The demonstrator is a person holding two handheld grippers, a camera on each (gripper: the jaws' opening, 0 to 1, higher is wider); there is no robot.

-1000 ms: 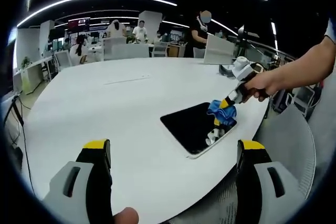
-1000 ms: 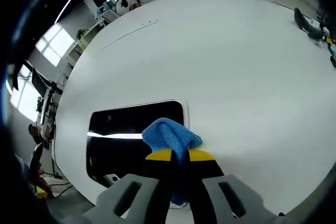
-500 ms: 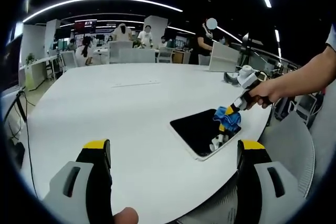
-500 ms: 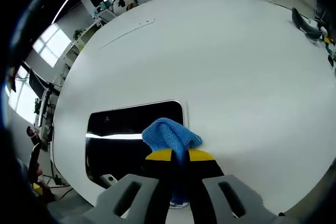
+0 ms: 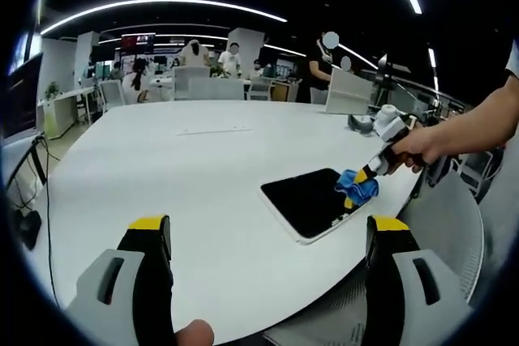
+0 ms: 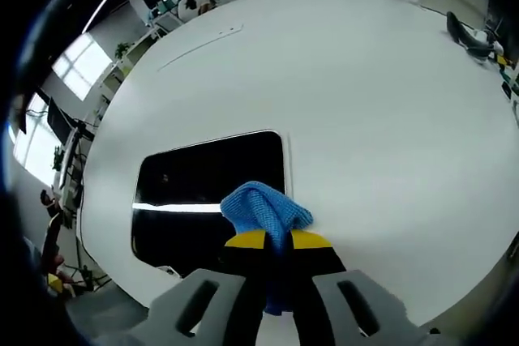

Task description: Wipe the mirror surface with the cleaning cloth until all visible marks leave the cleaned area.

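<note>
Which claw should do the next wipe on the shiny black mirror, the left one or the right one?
Probably the right claw: it already pinches the bunched blue cleaning cloth right over the flat black rectangular mirror. The left claw is open, holds nothing, and sits farther back across the round white table.

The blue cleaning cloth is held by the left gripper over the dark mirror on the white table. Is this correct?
Not quite: the right gripper holds the blue cleaning cloth, not the left one. The right gripper view shows its jaws shut on the cloth over the dark mirror on the white table. The left gripper is open.
</note>
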